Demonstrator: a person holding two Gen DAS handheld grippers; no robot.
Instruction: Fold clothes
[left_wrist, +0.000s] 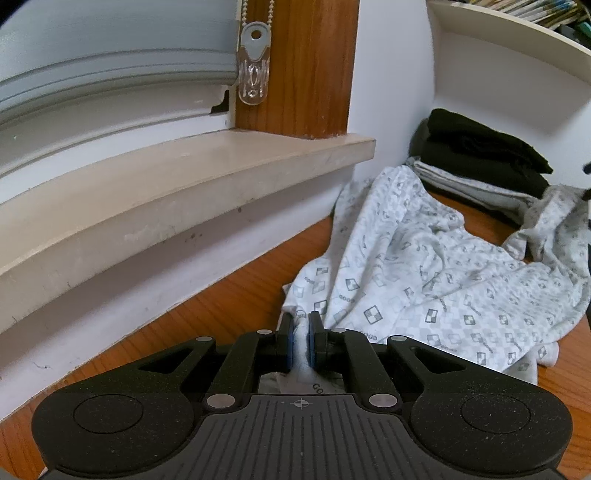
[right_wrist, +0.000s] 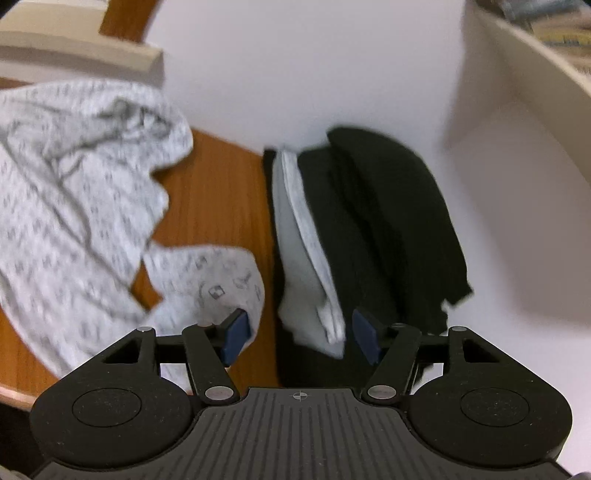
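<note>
Our left gripper (left_wrist: 302, 341) is pinched tight on a bunched edge of the white cotton garment printed with small grey checkered squares (left_wrist: 424, 266), the cloth squeezed between its blue pads (left_wrist: 291, 343). From that pinch the garment spreads away in loose, crumpled folds across the orange-brown wooden tabletop (left_wrist: 229, 314), one side rising against the white wall below the cream stone window sill (left_wrist: 177, 177).

Beyond the garment, in the corner where the wall meets a white shelf unit (left_wrist: 517, 74), we see a stack of folded clothes: black pieces (left_wrist: 487, 147) on top, a pale grey folded piece (left_wrist: 461, 181) beneath them. A clear plastic cord holder (left_wrist: 254, 74) hangs on a bead chain against the brown wooden window frame (left_wrist: 314, 66).

Our right gripper (right_wrist: 301, 334) stands wide open with nothing between its blue pads (right_wrist: 236, 334). It hangs just before the folded stack, where the black pieces (right_wrist: 391, 221) and the pale grey one (right_wrist: 303, 236) lie side by side in the blurred view. A flap of the printed garment (right_wrist: 207, 280) lies right beside the left finger; whether it touches the pad we cannot tell. The remaining garment is heaped to the left on the tabletop (right_wrist: 218, 192).
</note>
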